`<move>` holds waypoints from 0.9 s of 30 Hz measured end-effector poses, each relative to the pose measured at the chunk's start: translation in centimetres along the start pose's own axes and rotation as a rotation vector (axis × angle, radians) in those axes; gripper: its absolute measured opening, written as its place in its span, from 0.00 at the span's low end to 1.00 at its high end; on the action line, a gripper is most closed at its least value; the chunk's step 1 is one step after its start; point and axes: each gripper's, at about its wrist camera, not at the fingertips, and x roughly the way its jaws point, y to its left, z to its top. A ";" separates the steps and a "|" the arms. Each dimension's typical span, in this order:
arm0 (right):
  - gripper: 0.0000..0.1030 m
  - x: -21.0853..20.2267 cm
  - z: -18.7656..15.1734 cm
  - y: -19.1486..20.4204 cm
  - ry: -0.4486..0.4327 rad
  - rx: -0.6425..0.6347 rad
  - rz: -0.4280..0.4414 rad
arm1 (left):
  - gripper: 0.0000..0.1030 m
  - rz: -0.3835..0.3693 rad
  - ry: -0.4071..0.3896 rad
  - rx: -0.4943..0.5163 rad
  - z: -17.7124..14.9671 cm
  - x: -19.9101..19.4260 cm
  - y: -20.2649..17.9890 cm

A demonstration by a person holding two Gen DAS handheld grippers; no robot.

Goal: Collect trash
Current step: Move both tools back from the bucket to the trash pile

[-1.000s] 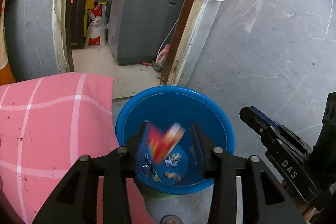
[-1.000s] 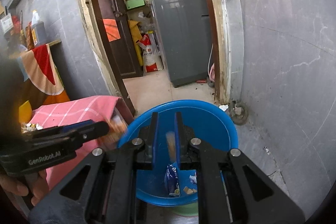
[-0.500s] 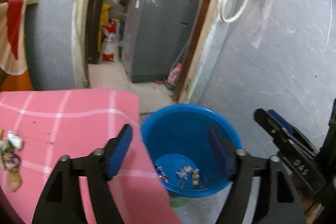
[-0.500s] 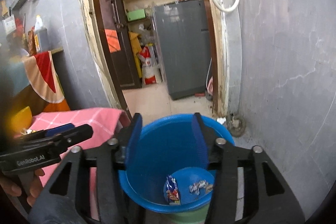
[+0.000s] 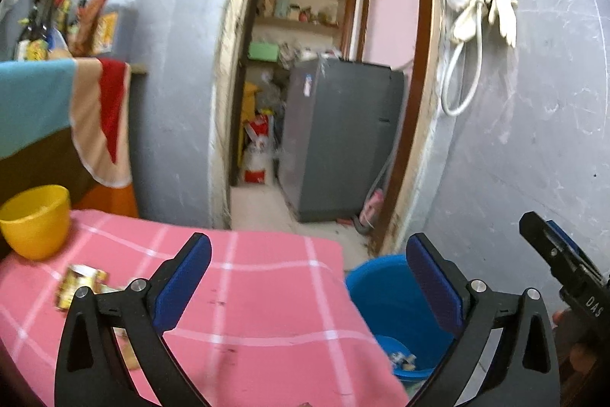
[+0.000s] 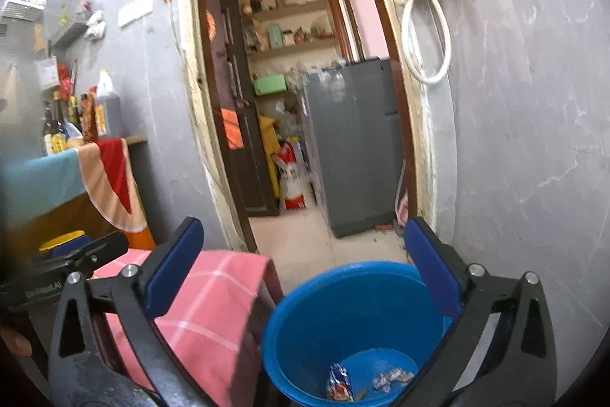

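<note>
Both the left tongs (image 5: 308, 277) and the right tongs (image 6: 303, 267) are held spread and empty, wrappers (image 6: 338, 383) are seen in the blue bucket (image 6: 305, 323) at lower right, and more wrappers (image 5: 78, 285) are left on the pink-clothed counter (image 5: 267, 292) at lower left.

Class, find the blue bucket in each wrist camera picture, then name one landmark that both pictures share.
Left wrist view: blue bucket at lower right, beside the pink cloth's edge.
Right wrist view: blue bucket at bottom centre, wrappers inside.
Shared landmark: the grey fridge through the doorway.
</note>
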 end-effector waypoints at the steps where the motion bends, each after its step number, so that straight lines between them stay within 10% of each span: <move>1: 1.00 -0.3 0.1 0.5 -0.017 -0.003 0.009 | 0.98 0.007 -0.012 0.002 0.0 -0.6 0.3; 27: 1.00 -0.9 -0.3 12.3 -0.115 -0.098 0.182 | 0.98 0.234 -0.145 0.007 -0.8 -9.4 10.7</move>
